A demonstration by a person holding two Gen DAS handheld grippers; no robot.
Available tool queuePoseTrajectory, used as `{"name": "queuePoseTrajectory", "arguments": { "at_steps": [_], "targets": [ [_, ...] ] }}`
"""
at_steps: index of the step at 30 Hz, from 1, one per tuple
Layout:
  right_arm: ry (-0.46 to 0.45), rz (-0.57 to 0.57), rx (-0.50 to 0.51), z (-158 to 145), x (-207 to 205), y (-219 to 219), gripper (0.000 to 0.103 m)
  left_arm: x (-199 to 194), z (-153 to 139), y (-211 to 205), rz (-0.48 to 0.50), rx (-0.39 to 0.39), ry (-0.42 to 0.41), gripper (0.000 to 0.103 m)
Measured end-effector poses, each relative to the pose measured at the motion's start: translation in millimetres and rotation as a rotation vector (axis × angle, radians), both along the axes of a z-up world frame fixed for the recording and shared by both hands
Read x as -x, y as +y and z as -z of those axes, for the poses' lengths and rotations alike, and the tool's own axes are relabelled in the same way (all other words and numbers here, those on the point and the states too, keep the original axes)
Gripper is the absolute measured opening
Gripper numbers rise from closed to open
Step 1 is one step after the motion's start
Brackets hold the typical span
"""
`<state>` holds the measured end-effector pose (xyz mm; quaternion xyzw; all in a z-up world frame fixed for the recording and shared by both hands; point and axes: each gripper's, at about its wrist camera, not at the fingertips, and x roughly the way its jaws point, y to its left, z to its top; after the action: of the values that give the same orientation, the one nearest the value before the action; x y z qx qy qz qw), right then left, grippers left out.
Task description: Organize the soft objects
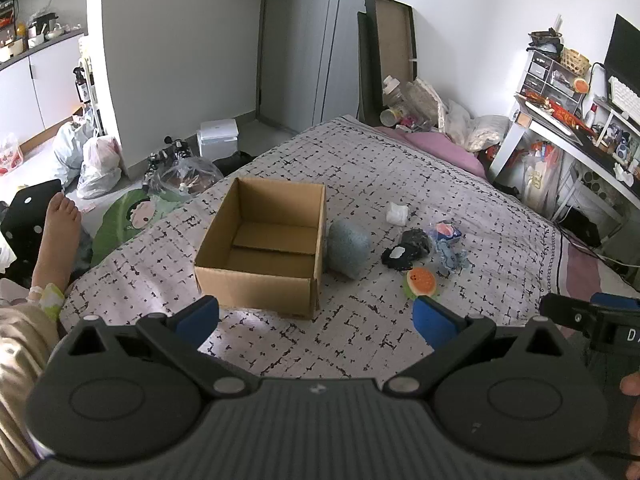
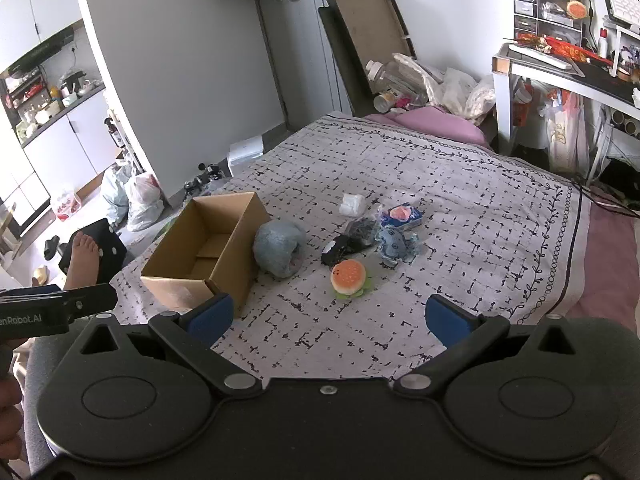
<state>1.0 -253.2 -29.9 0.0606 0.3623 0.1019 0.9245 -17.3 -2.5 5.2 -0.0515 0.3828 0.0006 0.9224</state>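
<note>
Right wrist view reads "enRobot.AI", cut off, on the left tool at 9 o'clock. Right tool and left tool both gape, holding nothing. At 12 o'clock on the bed, burger plush sits beside the cardboard box; the dark bundle is hard to identify.

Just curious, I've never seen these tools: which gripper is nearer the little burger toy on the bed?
Right, probably. The burger toy lies just ahead of the open right gripper, between its fingers' lines. From the left gripper, it sits off beyond the right finger.
</note>
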Motion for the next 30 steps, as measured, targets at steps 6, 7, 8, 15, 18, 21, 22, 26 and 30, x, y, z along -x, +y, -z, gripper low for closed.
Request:
{"name": "queuePoseTrajectory", "arguments": {
  "at_steps": [6, 7, 8, 15, 18, 21, 22, 26, 30],
  "targets": [
    [-0.003, 0.000, -0.001, -0.1, 1.9, 0.4, 0.103, 2.1, -2.1, -1.5, -0.001, -0.005, -0.006, 0.102],
    [-0.003, 0.001, -0.003, -0.1, 2.0, -0.1, 0.103, 2.5, -2.0, -2.0, 0.000, -0.007, -0.006, 0.102],
    [-0.003, 0.002, -0.004, -0.1, 2.4, -0.6, 0.103, 2.7, -1.8, -2.1, 0.000, -0.008, -0.006, 0.102],
    [-0.009, 0.002, -0.004, -1.4, 4.5, -3.9, 0.103, 4.8, -2.9, -3.8, 0.004, -0.015, -0.007, 0.102],
    [-0.011, 0.004, -0.005, -2.4, 5.0, -4.6, 0.103, 6.1, -3.5, -3.7, 0.004, -0.017, -0.008, 0.102],
    [-0.015, 0.001, -0.005, -3.1, 5.7, -4.7, 0.103, 6.5, -3.6, -4.2, 0.000, -0.017, -0.006, 0.102],
    [-0.016, 0.000, -0.005, -3.2, 5.7, -5.0, 0.103, 6.9, -4.0, -4.5, 0.000, -0.016, -0.007, 0.102],
    [-0.013, 0.000, -0.007, -1.6, 5.8, -4.9, 0.103, 7.0, -5.4, -5.2, 0.005, -0.019, -0.008, 0.102],
    [-0.008, -0.002, -0.006, 0.1, 4.3, -4.7, 0.103, 5.3, -4.4, -5.1, 0.009, -0.019, -0.004, 0.102]
  ]
}}
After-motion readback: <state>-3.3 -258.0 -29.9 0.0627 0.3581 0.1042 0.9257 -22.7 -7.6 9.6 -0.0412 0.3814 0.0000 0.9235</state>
